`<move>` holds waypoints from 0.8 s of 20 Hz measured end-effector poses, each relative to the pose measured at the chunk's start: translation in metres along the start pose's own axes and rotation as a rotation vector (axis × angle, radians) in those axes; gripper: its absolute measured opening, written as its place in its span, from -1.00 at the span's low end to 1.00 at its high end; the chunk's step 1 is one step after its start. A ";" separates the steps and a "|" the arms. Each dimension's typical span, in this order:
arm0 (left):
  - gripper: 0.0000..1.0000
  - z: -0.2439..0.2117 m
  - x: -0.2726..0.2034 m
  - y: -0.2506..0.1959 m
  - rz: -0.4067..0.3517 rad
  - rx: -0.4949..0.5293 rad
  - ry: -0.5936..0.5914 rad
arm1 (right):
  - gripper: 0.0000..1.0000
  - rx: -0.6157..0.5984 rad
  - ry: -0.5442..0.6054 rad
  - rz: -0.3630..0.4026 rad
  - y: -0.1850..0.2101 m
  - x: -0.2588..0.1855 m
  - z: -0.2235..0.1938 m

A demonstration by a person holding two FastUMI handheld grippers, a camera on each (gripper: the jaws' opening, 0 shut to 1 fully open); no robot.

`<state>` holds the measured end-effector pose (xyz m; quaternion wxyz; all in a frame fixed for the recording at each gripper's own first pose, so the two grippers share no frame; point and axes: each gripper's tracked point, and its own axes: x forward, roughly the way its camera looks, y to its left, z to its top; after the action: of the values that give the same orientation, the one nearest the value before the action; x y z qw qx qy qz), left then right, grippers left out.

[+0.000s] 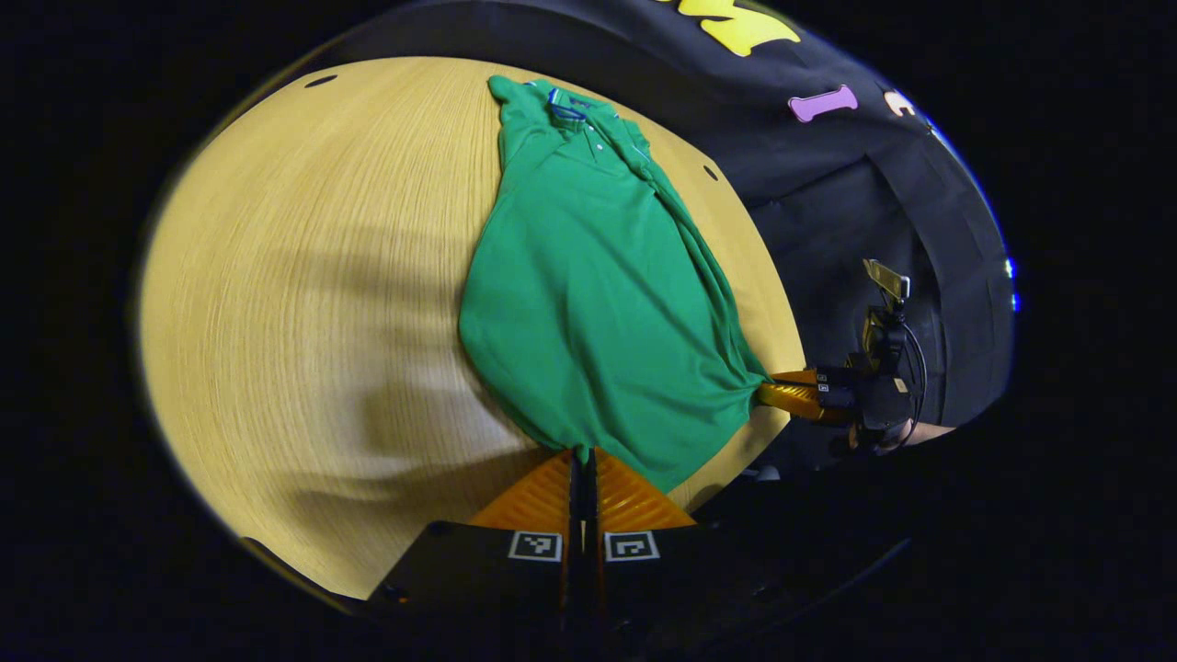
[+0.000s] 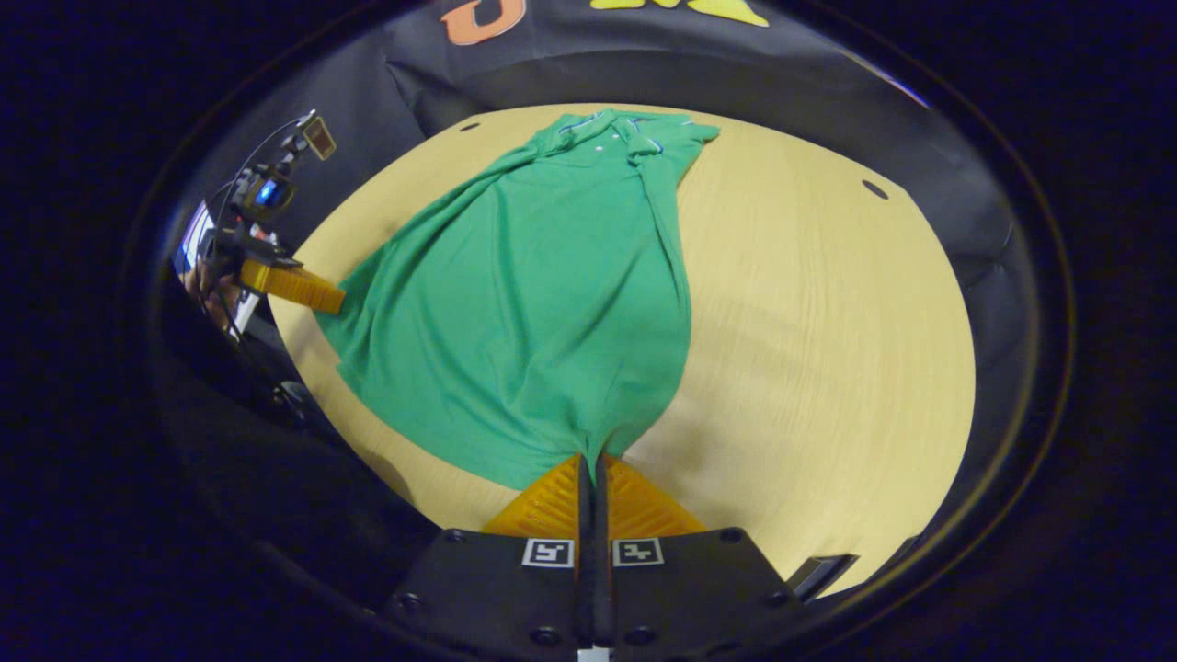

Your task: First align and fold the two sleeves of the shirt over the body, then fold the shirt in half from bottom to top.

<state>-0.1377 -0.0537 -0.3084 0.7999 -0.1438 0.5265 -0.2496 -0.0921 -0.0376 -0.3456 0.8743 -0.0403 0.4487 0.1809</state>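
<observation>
1. In the left gripper view, the left gripper (image 1: 581,452) has its two fingers pressed together with a pinch of the green shirt's (image 1: 588,303) hem caught between the tips.
2. In the right gripper view, the right gripper (image 2: 593,457) is clenched the same way on another corner of the hem, the cloth gathering into a small peak at the tips.
3. Each camera also catches the other gripper farther off at the table's near edge: the right gripper (image 1: 768,391) beside a hand (image 1: 906,432), the left gripper (image 2: 331,299) at the shirt's other bottom corner.
4. The shirt (image 2: 542,294) lies flat on the table (image 1: 322,322), collar at the far end, bottom edge drawn toward the near edge between the two grips. Long creases run from the collar down one side.
5. The table (image 2: 828,322) is pale wood with a fine straight grain and a curved outline; small dark holes sit near its far rim. Soft shadows fall across the bare wood beside the shirt.
6. Beyond the table hangs the booth's black cloth wall (image 1: 828,202), creased in places.
</observation>
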 end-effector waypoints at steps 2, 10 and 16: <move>-0.94 0.002 -0.005 0.001 0.023 0.007 -0.005 | -1.00 0.049 -0.020 0.011 -0.002 -0.006 0.009; -0.94 0.023 -0.022 -0.010 0.065 0.036 -0.058 | -0.99 0.098 -0.070 0.035 0.001 -0.026 0.041; -0.94 0.072 -0.039 -0.029 0.074 0.104 -0.158 | -0.98 0.081 -0.130 0.044 0.004 -0.043 0.078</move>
<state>-0.0912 -0.0590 -0.2348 0.8538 -0.1020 0.4533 -0.2347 -0.0559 -0.0277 -0.2649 0.8984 0.0169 0.3986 0.1838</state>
